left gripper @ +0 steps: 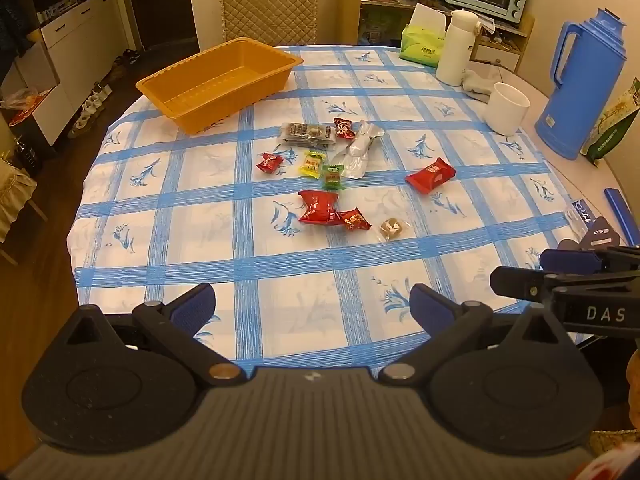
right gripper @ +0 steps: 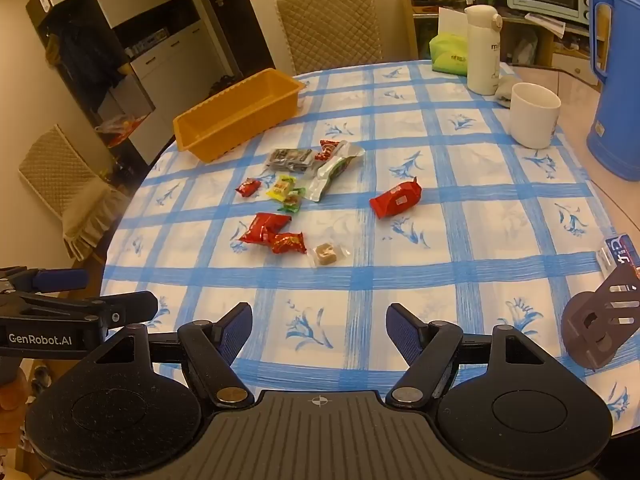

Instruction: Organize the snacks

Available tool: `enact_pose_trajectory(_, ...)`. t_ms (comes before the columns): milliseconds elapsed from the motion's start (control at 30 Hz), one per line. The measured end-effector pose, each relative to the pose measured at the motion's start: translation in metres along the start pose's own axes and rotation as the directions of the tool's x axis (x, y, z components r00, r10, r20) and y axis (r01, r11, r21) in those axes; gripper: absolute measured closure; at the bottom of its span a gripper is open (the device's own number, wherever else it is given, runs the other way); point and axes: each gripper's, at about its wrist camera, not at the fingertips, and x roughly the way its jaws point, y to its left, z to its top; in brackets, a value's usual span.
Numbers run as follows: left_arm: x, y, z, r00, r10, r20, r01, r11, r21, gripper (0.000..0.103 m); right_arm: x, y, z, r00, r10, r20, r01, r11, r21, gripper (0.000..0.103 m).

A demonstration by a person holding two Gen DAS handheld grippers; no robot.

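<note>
Several wrapped snacks lie loose mid-table: a large red packet point(left gripper: 319, 207) point(right gripper: 264, 227), a red pouch point(left gripper: 431, 175) point(right gripper: 396, 199), a silver pouch point(left gripper: 358, 149) point(right gripper: 334, 169), a dark packet point(left gripper: 307, 134) point(right gripper: 291, 159), small red, yellow point(left gripper: 312, 163) and green candies, and a clear-wrapped brown square point(left gripper: 391, 227) point(right gripper: 326, 254). An empty orange tray point(left gripper: 218, 82) point(right gripper: 236, 114) stands at the far left. My left gripper point(left gripper: 312, 306) and right gripper point(right gripper: 319, 330) are both open and empty, above the table's near edge, well short of the snacks.
A round table with blue-checked cloth point(left gripper: 248, 240) point(right gripper: 460, 248). At the back right stand a white cup point(left gripper: 507, 109) point(right gripper: 534, 115), white bottle point(left gripper: 458, 48) point(right gripper: 483, 48), green tissue pack point(left gripper: 422, 42), blue thermos point(left gripper: 580, 88) point(right gripper: 616, 80). Chairs sit behind and to the left.
</note>
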Motion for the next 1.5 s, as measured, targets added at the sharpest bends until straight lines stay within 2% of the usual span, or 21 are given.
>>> enact_pose_trajectory(1500, -0.0001, 0.0004, 0.0002, 1.0, -0.009, 0.006, 0.009, 1.0, -0.007, 0.0, 0.0005, 0.0032, 0.0002, 1.0, -0.002, 0.005, 0.002, 1.0, -0.003, 0.029)
